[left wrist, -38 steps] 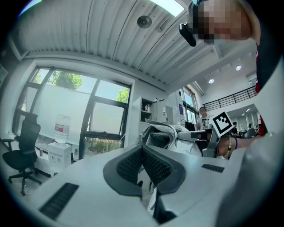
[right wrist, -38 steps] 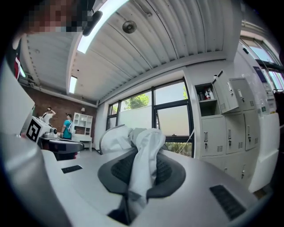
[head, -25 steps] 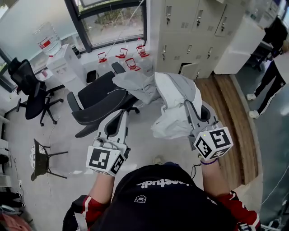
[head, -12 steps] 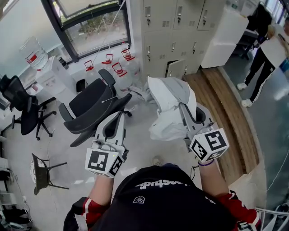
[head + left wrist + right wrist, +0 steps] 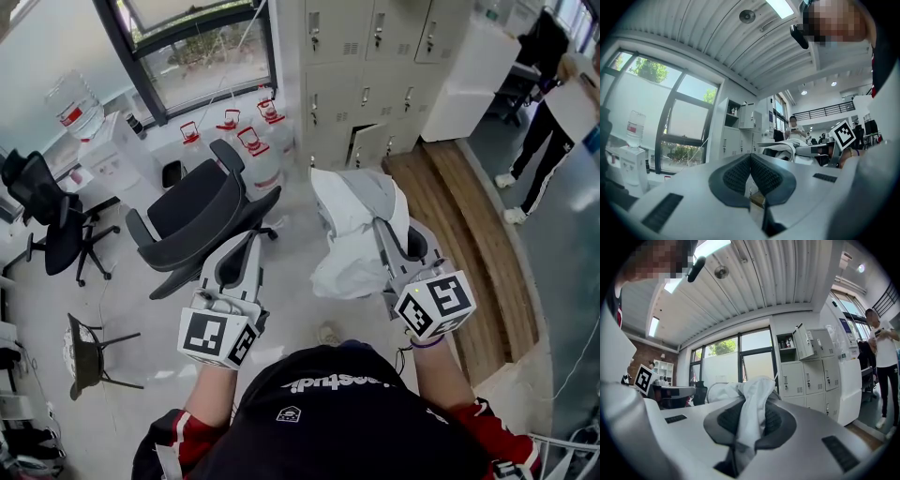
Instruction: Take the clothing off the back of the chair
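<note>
A white and grey piece of clothing [image 5: 352, 202] hangs bunched from my right gripper [image 5: 380, 225], which is shut on a fold of it. That fold [image 5: 752, 399] shows pinched between the dark pads in the right gripper view. The garment is apart from the black office chair [image 5: 197, 211], whose back and seat are bare. My left gripper [image 5: 251, 236] is held beside the right one, over the floor near the chair. It is shut, and in the left gripper view its pads [image 5: 740, 171] meet with nothing between them. The clothing [image 5: 785, 149] also shows in that view, at the right.
Grey lockers [image 5: 375, 56] line the far wall, with large water bottles [image 5: 248, 141] and a water dispenser [image 5: 103, 141] under the window. A second black chair [image 5: 47, 206] and a small folding seat [image 5: 84, 352] stand at the left. A person [image 5: 553, 122] stands at the far right by a wooden floor strip [image 5: 469, 234].
The garment's loose end, which trailed toward the chair a second ago, has come away and now hangs gathered at my right gripper. Both grippers shifted slightly sideways.
</note>
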Demonstrator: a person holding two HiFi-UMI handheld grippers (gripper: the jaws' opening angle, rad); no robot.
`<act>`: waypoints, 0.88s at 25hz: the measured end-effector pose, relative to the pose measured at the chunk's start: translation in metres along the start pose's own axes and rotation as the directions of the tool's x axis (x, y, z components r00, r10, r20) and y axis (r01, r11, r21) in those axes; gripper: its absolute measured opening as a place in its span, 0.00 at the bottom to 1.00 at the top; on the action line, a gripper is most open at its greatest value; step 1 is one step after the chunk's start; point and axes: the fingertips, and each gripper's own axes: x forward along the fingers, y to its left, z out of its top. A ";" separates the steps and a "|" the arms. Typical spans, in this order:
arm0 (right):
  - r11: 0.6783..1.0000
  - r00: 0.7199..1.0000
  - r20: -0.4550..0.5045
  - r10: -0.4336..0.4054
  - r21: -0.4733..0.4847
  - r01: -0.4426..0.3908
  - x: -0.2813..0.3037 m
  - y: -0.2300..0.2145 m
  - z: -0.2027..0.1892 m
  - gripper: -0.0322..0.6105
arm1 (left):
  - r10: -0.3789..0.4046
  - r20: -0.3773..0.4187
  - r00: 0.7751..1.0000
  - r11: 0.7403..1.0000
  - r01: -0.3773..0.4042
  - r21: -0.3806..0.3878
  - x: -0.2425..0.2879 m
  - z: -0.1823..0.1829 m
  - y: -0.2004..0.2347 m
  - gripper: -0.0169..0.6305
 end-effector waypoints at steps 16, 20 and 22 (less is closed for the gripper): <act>0.998 0.997 0.038 0.063 0.011 -0.064 0.014 0.022 0.002 0.15 | 0.055 0.014 0.998 0.998 -0.055 0.010 -0.010 0.008 0.013 0.06; 0.996 0.995 0.041 0.086 0.004 -0.086 0.021 0.027 0.004 0.15 | 0.073 0.015 0.997 0.997 -0.073 0.009 -0.011 0.011 0.019 0.06; 0.996 0.995 0.036 0.090 0.009 -0.091 0.023 0.029 0.004 0.15 | 0.080 0.016 0.997 0.997 -0.081 0.006 -0.013 0.011 0.022 0.06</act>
